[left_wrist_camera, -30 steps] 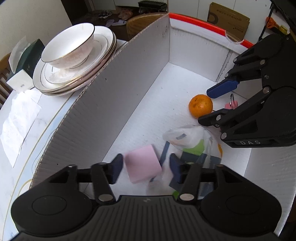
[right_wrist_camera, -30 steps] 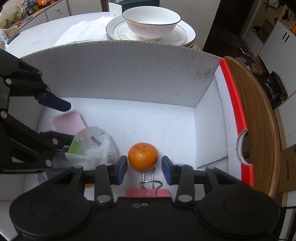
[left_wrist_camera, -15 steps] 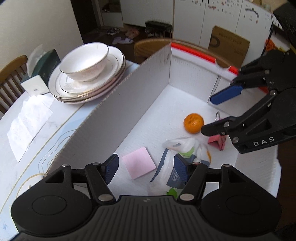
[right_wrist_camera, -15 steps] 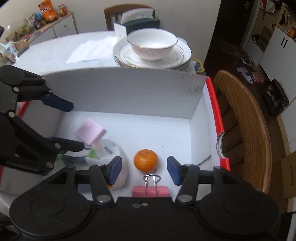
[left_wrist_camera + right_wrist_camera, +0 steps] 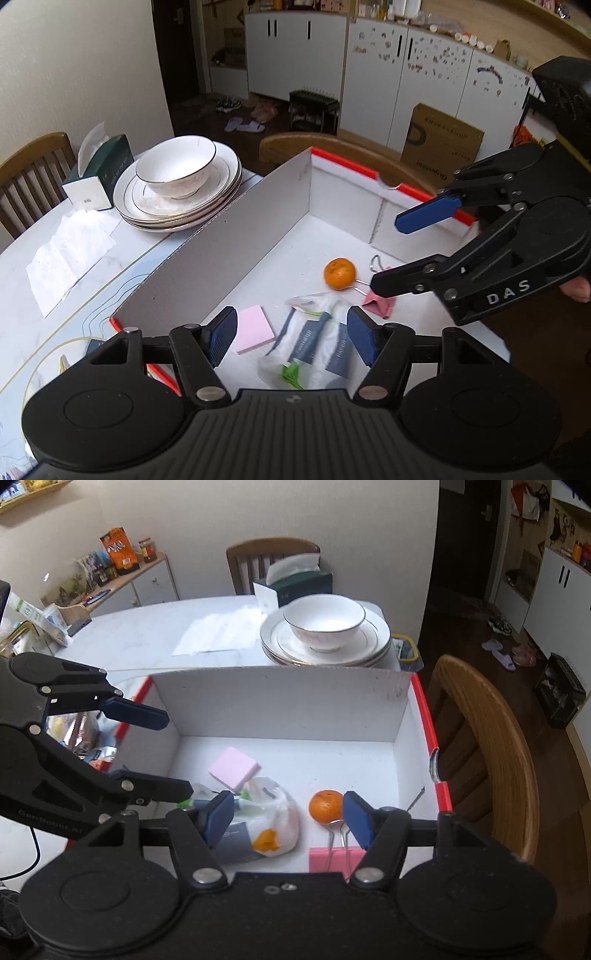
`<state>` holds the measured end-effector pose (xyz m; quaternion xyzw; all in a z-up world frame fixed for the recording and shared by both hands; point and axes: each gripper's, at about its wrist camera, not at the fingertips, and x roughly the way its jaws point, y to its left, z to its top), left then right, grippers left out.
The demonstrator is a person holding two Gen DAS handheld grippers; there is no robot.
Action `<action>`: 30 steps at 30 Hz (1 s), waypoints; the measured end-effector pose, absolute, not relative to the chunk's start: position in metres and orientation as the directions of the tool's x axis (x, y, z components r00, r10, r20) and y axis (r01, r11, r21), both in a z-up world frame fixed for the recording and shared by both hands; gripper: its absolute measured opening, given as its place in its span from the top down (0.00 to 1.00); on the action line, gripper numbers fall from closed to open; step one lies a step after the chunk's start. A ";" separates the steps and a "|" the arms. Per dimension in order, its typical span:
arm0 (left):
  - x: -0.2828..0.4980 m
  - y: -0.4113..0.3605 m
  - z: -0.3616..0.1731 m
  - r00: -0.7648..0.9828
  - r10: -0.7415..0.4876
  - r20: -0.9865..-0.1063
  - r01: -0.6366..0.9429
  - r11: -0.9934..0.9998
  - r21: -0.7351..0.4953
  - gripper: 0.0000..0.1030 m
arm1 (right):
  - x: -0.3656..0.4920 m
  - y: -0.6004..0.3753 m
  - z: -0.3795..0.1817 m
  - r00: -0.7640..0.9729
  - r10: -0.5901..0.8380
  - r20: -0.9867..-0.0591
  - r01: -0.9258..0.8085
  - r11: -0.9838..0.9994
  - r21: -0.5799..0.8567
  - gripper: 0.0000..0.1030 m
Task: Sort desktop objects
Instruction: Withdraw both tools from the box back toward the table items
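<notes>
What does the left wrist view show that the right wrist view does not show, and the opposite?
Only the left wrist view: the white cupboards and a brown carton on the floor. Only the right wrist view: a sideboard with an orange snack bag, and orange print on the plastic bag. Both: the white box, the orange, the pink notepad, the pink binder clip, the bowl on plates, and both open hand-held grippers, left and right.

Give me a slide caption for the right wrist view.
Both open grippers above a white box holding an orange, pink sticky pad and plastic bag.
</notes>
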<state>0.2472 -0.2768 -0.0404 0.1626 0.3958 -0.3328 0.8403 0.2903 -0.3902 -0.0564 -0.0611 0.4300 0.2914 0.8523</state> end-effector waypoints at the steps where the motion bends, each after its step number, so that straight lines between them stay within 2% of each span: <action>1: 0.243 -0.274 -0.038 0.470 -0.434 -0.769 0.687 0.727 0.010 0.37 | 0.288 -0.390 -0.055 0.465 0.446 -0.765 -0.548 0.823 0.146 0.36; 12: 0.207 -0.238 -0.021 0.539 -0.458 -0.707 0.667 0.744 0.027 0.37 | 0.251 -0.373 -0.044 0.506 0.500 -0.703 -0.570 0.805 0.162 0.28; 15: 0.199 -0.224 -0.018 0.551 -0.464 -0.693 0.667 0.744 0.033 0.33 | 0.243 -0.364 -0.043 0.515 0.505 -0.692 -0.567 0.807 0.168 0.27; 27: 0.182 -0.154 -0.018 0.571 -0.469 -0.673 0.642 0.767 0.010 0.25 | 0.216 -0.312 -0.039 0.531 0.496 -0.687 -0.545 0.821 0.171 0.26; 30: 0.180 -0.135 -0.018 0.580 -0.467 -0.667 0.631 0.776 0.006 0.20 | 0.207 -0.295 -0.038 0.538 0.492 -0.684 -0.544 0.823 0.164 0.26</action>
